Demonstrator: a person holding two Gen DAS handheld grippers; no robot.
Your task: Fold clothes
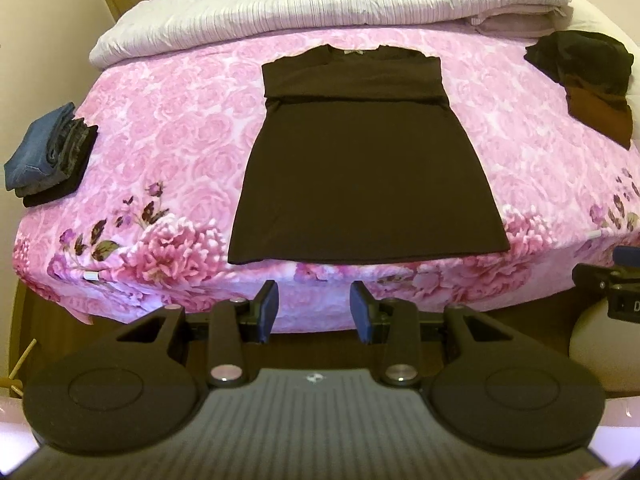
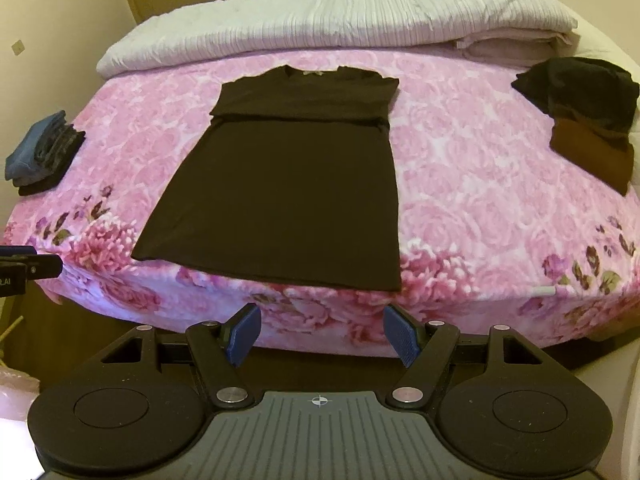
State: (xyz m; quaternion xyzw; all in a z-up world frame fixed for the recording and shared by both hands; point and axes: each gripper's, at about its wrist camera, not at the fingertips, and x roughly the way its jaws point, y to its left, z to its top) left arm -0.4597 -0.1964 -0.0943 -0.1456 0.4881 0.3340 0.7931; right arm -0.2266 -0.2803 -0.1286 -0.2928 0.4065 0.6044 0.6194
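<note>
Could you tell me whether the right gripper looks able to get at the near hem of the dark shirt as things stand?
Probably yes. The right gripper is open and empty, and only bare pink bedspread lies between it and the dark shirt's hem.

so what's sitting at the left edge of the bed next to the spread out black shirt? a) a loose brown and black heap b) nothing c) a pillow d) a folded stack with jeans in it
d: a neat folded stack with blue denim lies at the bed's left edge, left of the black shirt; the loose black and brown heap is on the right side.
</note>
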